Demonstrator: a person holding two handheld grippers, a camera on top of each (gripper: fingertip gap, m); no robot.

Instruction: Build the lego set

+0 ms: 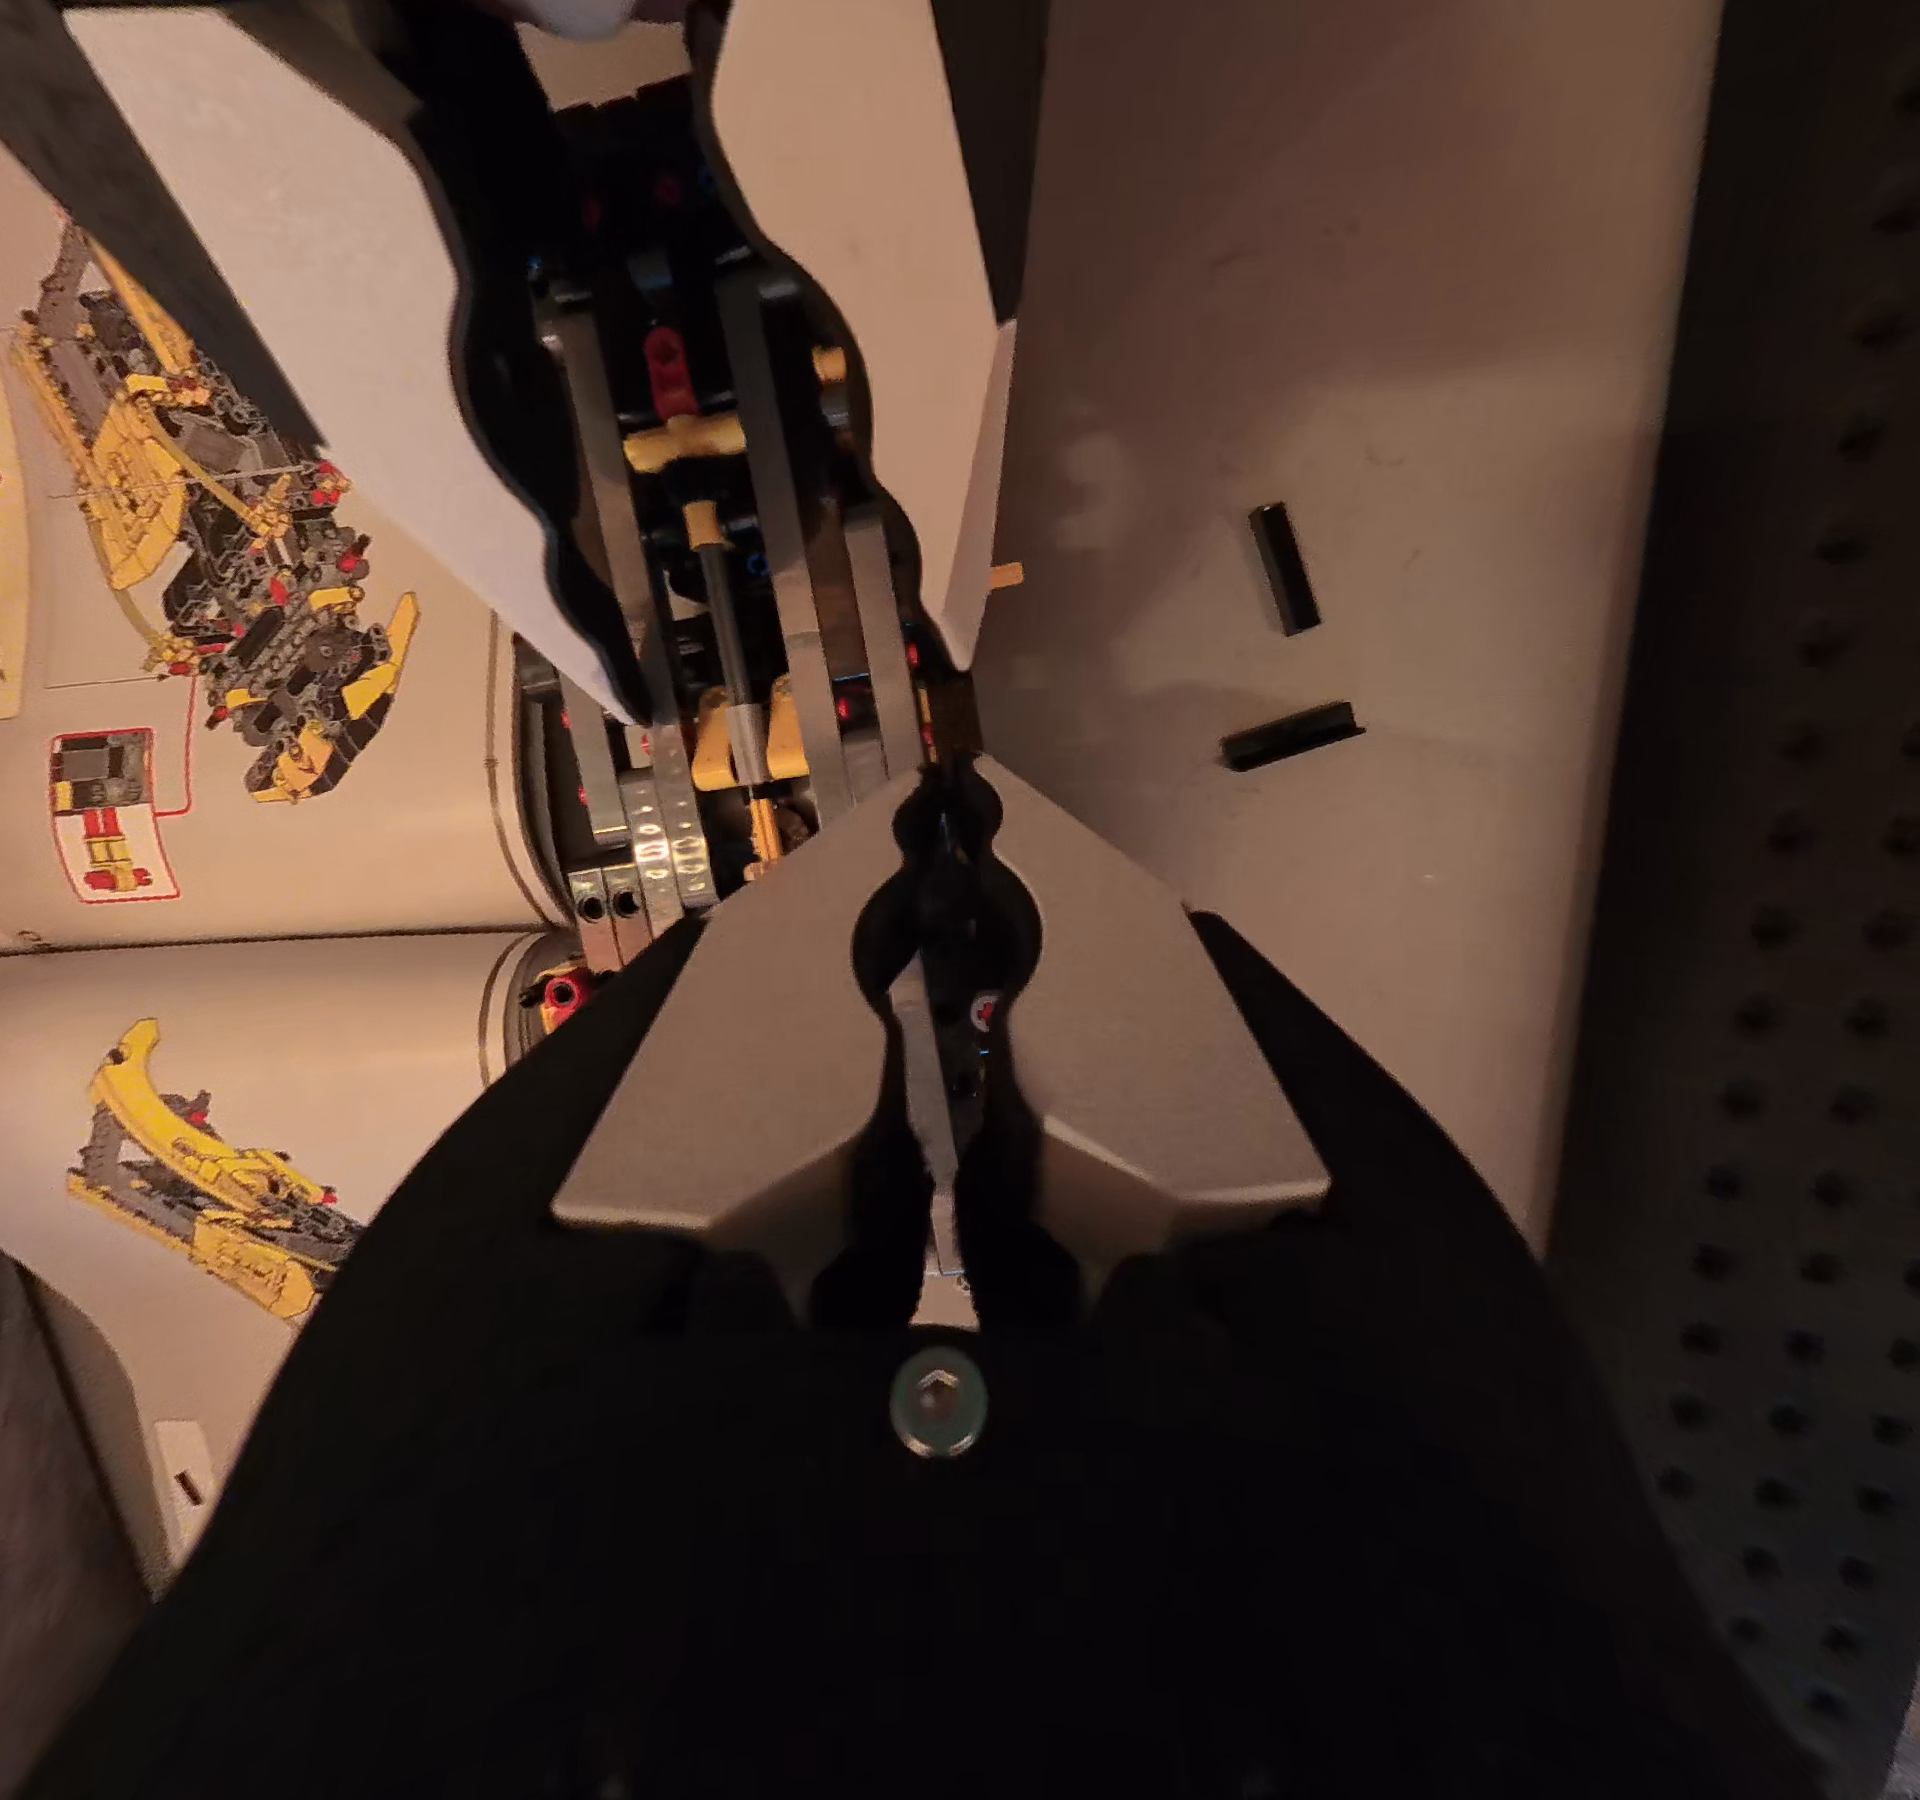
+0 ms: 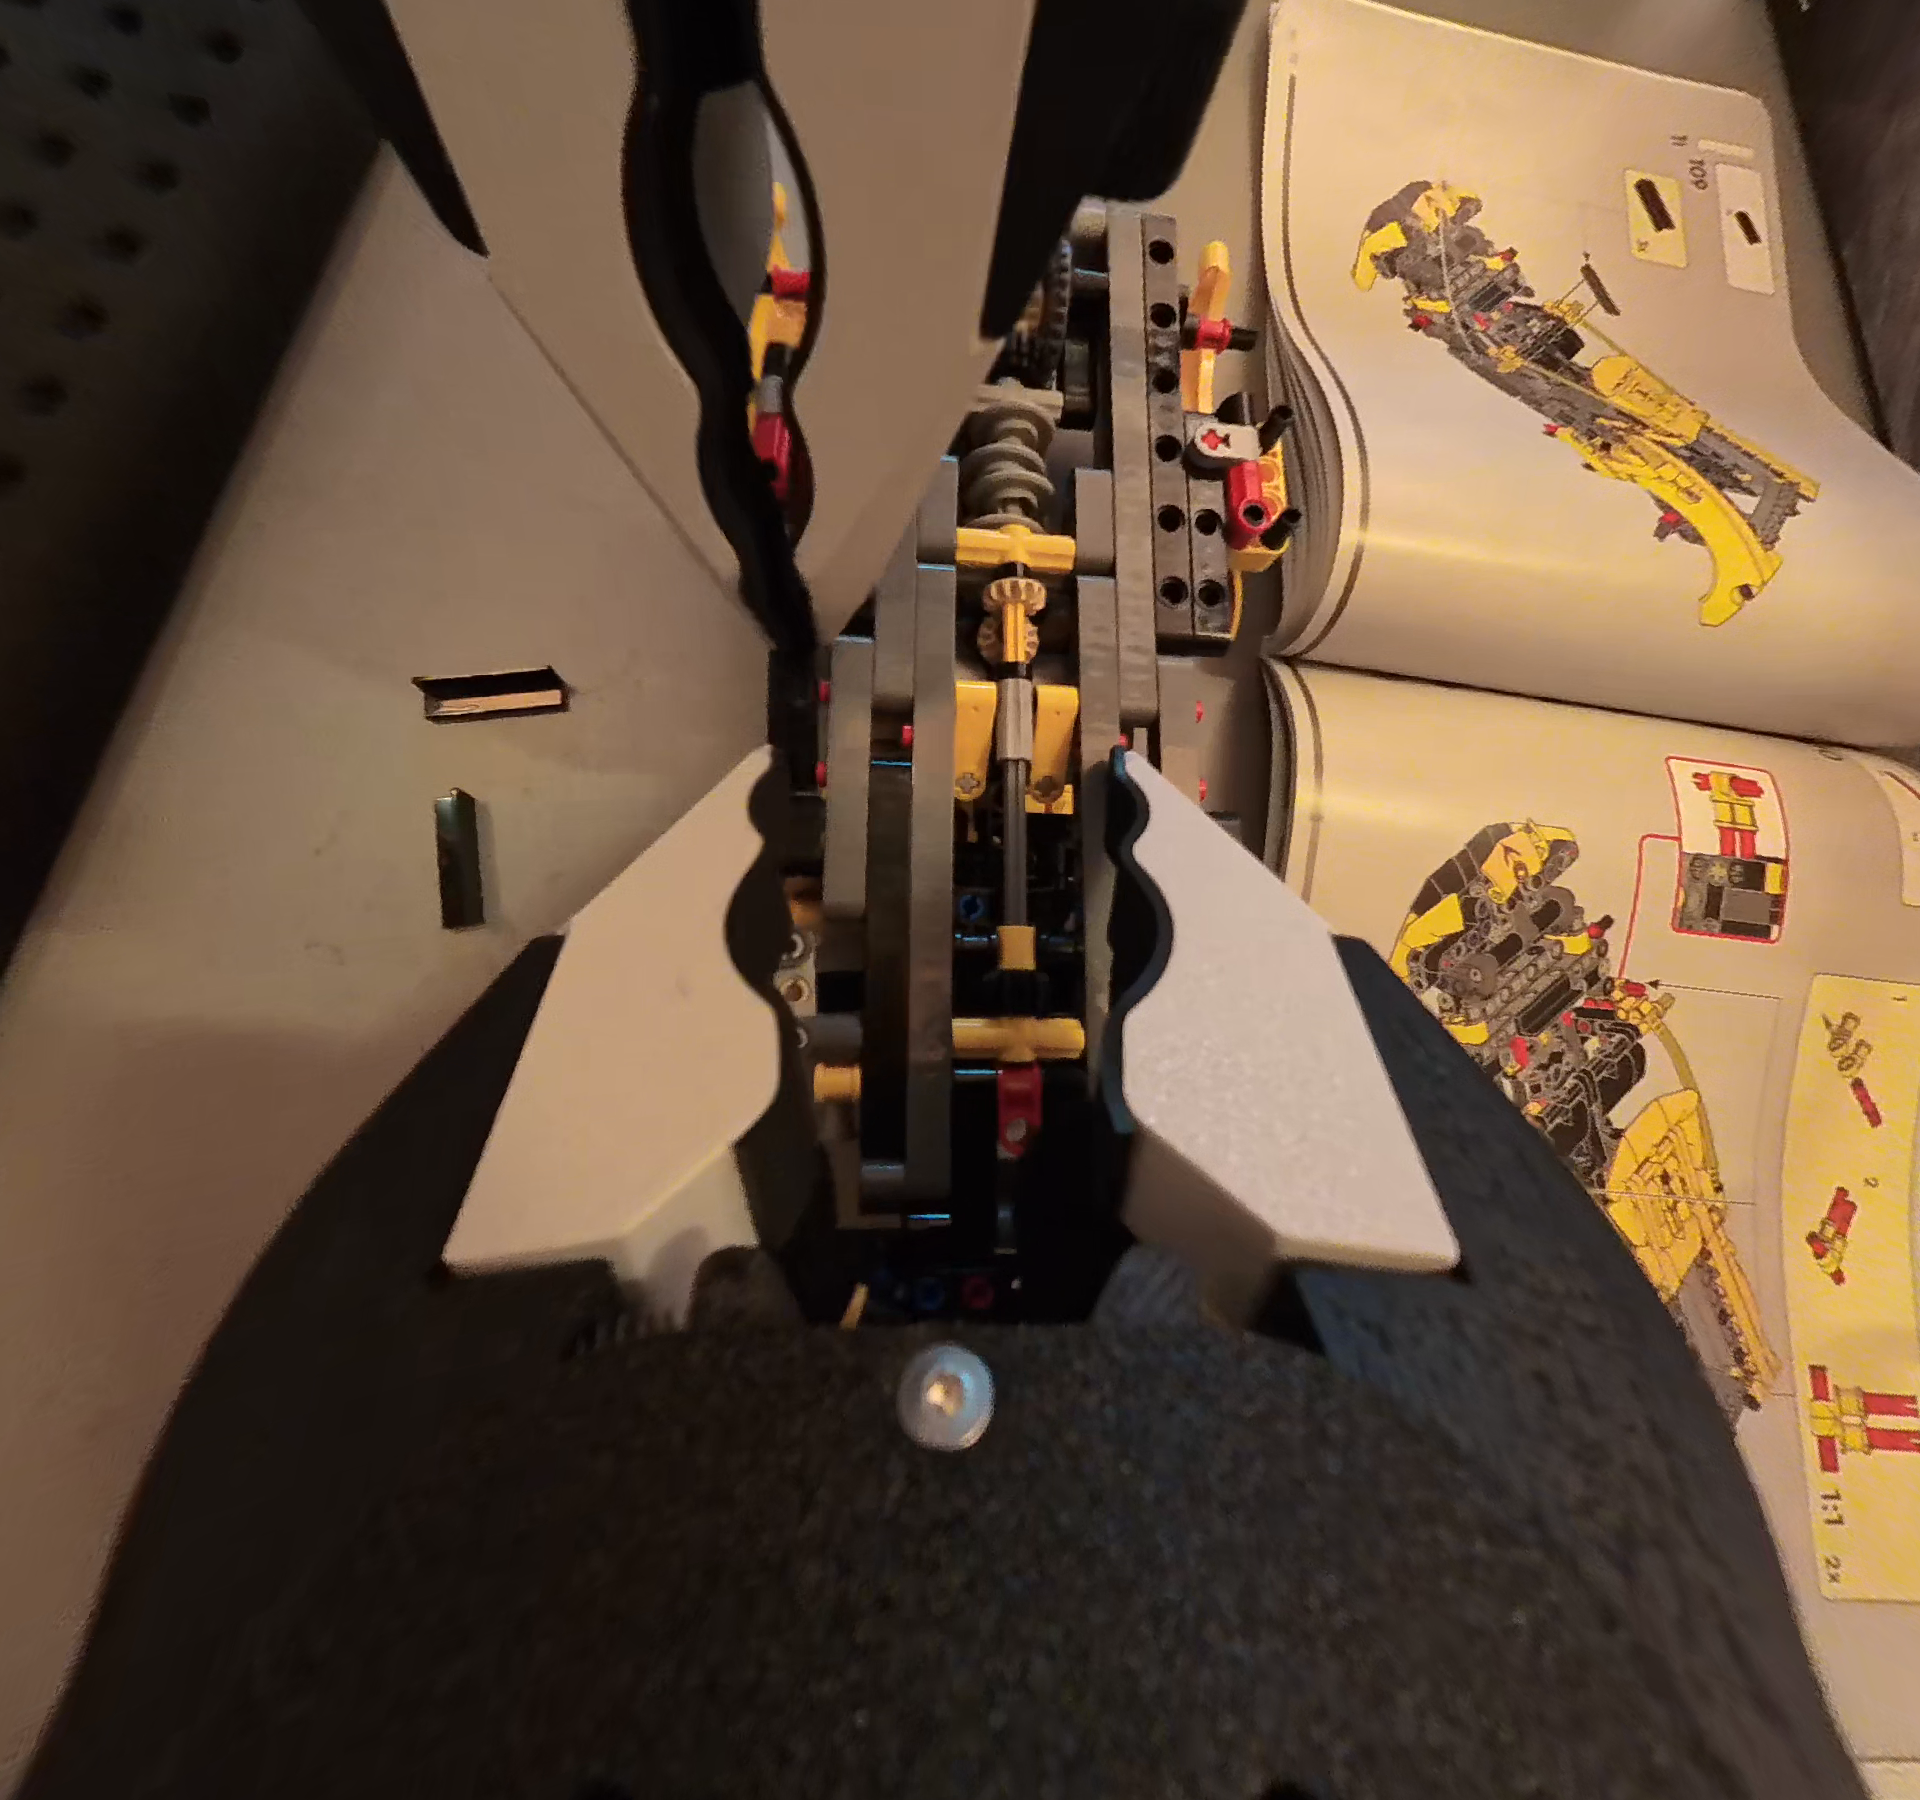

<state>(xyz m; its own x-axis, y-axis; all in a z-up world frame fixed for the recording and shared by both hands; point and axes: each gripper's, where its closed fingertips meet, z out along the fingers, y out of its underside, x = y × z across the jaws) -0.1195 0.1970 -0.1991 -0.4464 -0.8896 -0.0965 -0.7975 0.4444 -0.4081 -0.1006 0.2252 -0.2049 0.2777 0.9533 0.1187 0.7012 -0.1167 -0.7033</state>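
Lego model [image 2: 997, 815]: grey, black and yellow technic frame, held between both tongs, above the bench
Right tongs [image 2: 940, 774]: clamped across the model's near end, one pad on each long side
Left tongs [image 1: 951, 784]: narrow, pinching a thin black-and-grey edge of the model at its far end; fingers [image 1: 758, 1023] nearly meet
Facing: each wrist view shows the other tongs across the model, tips pointing toward one another
Model detail: black axle with yellow connectors runs down the centre; red pins on the outer beam
Manual [image 2: 1538, 379]: open booklet on the bench, just beside the model, pages showing a yellow machine
Loose parts: two short black beams [image 1: 1286, 568] [image 1: 1290, 734] on the bench, on the model's other side from the manual, apart from each other
Bench [image 1: 1299, 244]: pale surface; dark perforated panel [image 1: 1808, 815] past its edge, beyond the beams
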